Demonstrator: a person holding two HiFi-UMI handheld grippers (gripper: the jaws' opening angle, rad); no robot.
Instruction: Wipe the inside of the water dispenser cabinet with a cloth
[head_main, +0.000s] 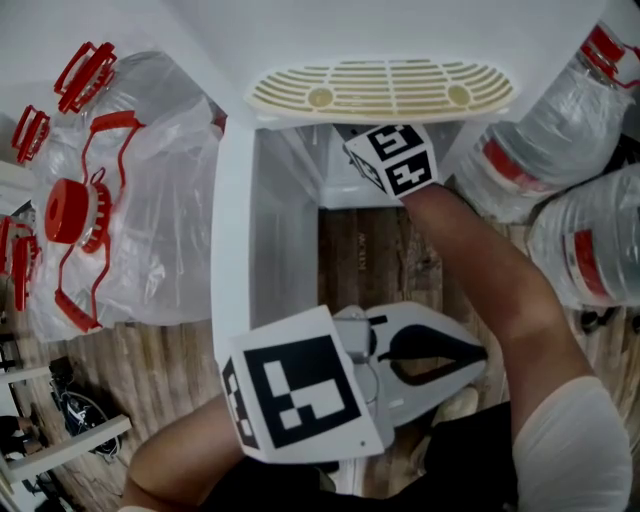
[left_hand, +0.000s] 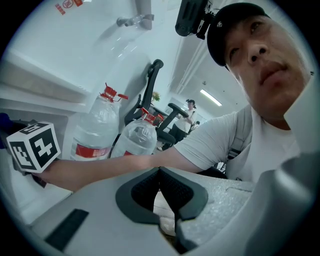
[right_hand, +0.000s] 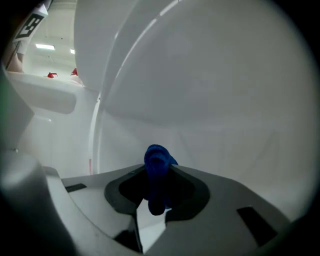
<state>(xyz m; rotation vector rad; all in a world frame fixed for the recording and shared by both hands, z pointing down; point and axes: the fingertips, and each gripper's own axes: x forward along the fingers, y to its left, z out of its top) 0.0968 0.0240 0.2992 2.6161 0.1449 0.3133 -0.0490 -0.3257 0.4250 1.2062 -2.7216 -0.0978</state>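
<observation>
The right gripper (right_hand: 159, 169) has its jaws pressed together on a blue cloth (right_hand: 157, 159). The cloth stands up between them inside the white cabinet (right_hand: 210, 90) of the water dispenser, near the inner wall, though I cannot tell if it touches. The left gripper (left_hand: 160, 170) has its jaws closed tip to tip with nothing between them, and it is held low before the person's body, outside the cabinet. Above the cabinet opening sits a cream drip tray (head_main: 380, 90). Large water bottles (head_main: 590, 250) are at the dispenser's right side. At its left, wrapped bottles (head_main: 150, 200) with red caps lie in clear plastic on the wooden floor (head_main: 170, 370).
</observation>
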